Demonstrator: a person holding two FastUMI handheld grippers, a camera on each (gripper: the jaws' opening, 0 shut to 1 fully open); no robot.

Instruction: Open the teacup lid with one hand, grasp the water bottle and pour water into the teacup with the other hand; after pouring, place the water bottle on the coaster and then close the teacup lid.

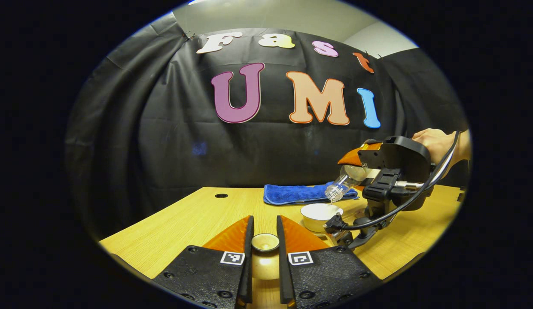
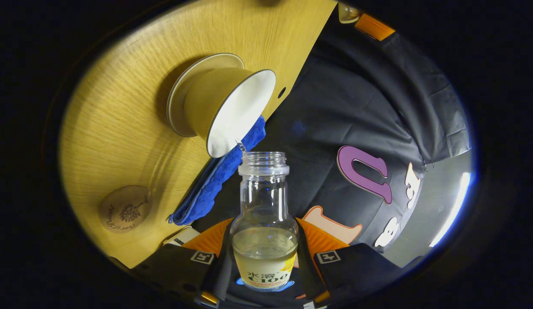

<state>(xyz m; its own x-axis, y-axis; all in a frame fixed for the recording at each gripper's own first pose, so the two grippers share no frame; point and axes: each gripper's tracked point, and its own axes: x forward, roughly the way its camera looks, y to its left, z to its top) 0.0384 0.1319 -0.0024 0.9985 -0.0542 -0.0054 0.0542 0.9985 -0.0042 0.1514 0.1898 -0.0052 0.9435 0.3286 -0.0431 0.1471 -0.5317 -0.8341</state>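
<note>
The wooden bench [image 1: 184, 219] carries a folded blue towel [image 1: 292, 194] at the back. The right claw [image 2: 264, 253] grips a clear water bottle [image 2: 264, 214], tipped mouth-down over the white teacup [image 1: 320, 216] on its saucer [image 2: 177, 103], part-full. The left claw [image 1: 265, 240] clamps the small round teacup lid [image 1: 265, 243]. A round coaster [image 2: 124, 209] lies nearby.

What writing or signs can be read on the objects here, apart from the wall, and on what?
Coaster: engraved script beside a tree motif, too small to read.
Water bottle label: print partly hidden, left unread.
Hand-held gripper fingers: square coded markers, no words.
</note>
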